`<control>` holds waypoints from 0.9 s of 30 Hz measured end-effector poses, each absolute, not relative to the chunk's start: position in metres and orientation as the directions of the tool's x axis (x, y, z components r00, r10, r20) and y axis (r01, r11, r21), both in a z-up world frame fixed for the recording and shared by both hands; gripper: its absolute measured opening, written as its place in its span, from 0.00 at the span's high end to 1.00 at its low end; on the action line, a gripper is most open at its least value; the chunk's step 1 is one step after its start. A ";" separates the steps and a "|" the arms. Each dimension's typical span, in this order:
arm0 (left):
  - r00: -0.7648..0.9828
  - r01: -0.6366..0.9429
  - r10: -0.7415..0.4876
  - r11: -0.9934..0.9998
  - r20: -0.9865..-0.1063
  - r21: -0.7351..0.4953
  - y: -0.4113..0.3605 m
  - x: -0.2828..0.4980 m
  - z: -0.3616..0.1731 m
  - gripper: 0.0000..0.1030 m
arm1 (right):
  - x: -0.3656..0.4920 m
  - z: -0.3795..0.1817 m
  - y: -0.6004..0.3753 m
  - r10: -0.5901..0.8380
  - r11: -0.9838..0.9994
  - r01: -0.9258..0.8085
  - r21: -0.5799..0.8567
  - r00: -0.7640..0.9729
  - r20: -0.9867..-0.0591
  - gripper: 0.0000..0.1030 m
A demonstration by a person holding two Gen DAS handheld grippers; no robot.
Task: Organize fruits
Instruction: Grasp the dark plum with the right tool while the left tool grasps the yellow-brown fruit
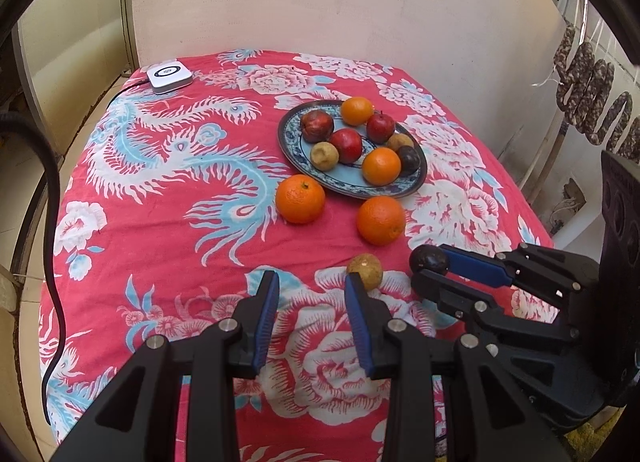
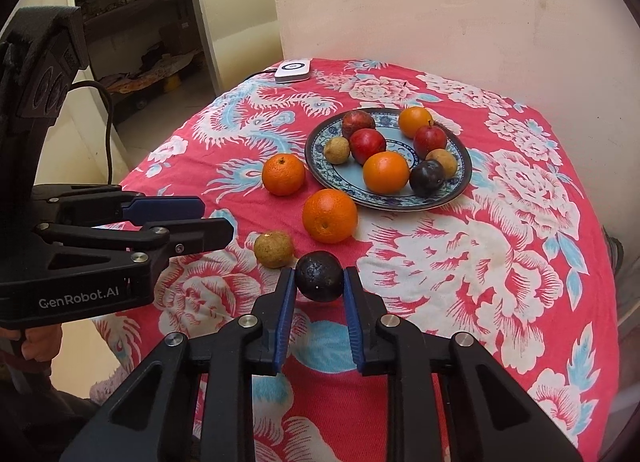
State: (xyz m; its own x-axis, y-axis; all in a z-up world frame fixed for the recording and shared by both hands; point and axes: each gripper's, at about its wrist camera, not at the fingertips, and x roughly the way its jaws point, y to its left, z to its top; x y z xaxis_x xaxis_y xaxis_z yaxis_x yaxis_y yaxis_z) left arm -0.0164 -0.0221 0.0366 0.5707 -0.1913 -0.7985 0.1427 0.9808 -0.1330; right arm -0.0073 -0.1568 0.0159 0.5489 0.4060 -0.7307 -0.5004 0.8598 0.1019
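A blue patterned plate (image 1: pixel 294 120) (image 2: pixel 456 190) holds several fruits: oranges, red apples, brown fruits and a dark plum. Two oranges (image 1: pixel 300 199) (image 1: pixel 381 220) lie on the cloth in front of it, also in the right wrist view (image 2: pixel 283 174) (image 2: pixel 329 216). A brown fruit (image 1: pixel 366 271) (image 2: pixel 274 249) lies nearer. My right gripper (image 2: pixel 319 282) (image 1: pixel 427 264) is shut on a dark round fruit (image 2: pixel 319 276) (image 1: pixel 429 259) just above the cloth. My left gripper (image 1: pixel 311 282) (image 2: pixel 218 218) is open and empty, its right finger just beside the brown fruit.
The table has a red floral cloth (image 1: pixel 160 230) (image 2: pixel 500 262). A white square device (image 1: pixel 169 76) (image 2: pixel 293 69) with a cable sits at the far corner. A wall stands behind the table. Sausages (image 1: pixel 592 102) hang at the right.
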 end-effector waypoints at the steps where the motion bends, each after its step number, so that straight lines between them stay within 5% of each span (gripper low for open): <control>1: 0.570 0.150 -0.194 0.980 -0.798 -0.131 -0.024 -0.017 0.037 0.66 | -0.007 0.016 -0.158 0.405 0.861 -0.497 0.103 0.550 -0.730 0.76; 27: 0.524 0.228 -0.217 0.967 -0.823 -0.110 -0.054 -0.003 0.022 0.66 | 0.001 0.014 -0.186 0.381 0.893 -0.429 0.132 0.568 -0.730 0.76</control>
